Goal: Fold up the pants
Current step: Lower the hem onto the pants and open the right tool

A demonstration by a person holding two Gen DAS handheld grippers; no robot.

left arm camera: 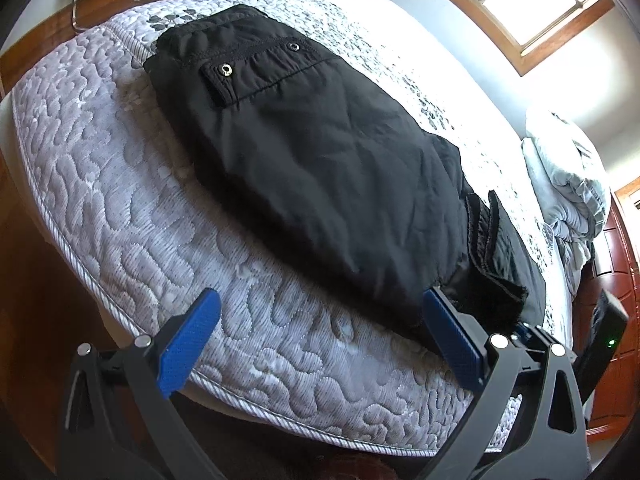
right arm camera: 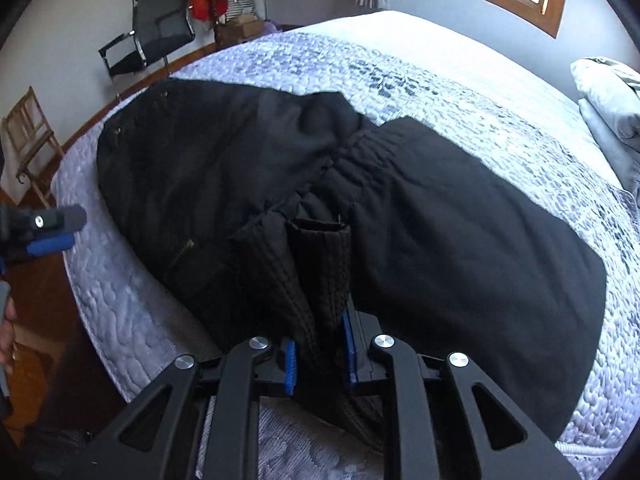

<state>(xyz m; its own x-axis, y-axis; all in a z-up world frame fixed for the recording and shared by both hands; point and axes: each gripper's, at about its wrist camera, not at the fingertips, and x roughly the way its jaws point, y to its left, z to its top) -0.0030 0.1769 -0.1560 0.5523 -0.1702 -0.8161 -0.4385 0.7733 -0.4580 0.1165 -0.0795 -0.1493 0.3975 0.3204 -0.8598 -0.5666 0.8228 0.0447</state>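
Right gripper (right arm camera: 320, 356): jaws part-way apart, with a thick ribbed fold of the black pants (right arm camera: 280, 184) standing between the blue pads. Whether the pads press on the cloth or have slackened off it I cannot tell; the fabric fills most of the gap but the right pad seems to stand just clear. Left gripper (left arm camera: 320, 340): jaws wide, nothing between them, hovering over the near edge of the mattress (left arm camera: 120, 208) with its right finger just beside the pants' near corner.

Location of pants: flat on the mattress directly ahead of both grippers. From my left wrist view the pocket flap and two snaps sit at the far end, and the body lies as one fairly smooth slab.

Progress, my judgement: at least one fold is laid. The elastic waistband (right arm camera: 360, 152) lies across the middle ahead of my right gripper, with cloth doubled over beside it. The bundle is compact but not neat; the ribbed piece in my right jaws sticks up and needs laying flat, and the edges want squaring.

Containers: none in view. A heap of grey bedding (left arm camera: 568, 176) lies well off to the right.
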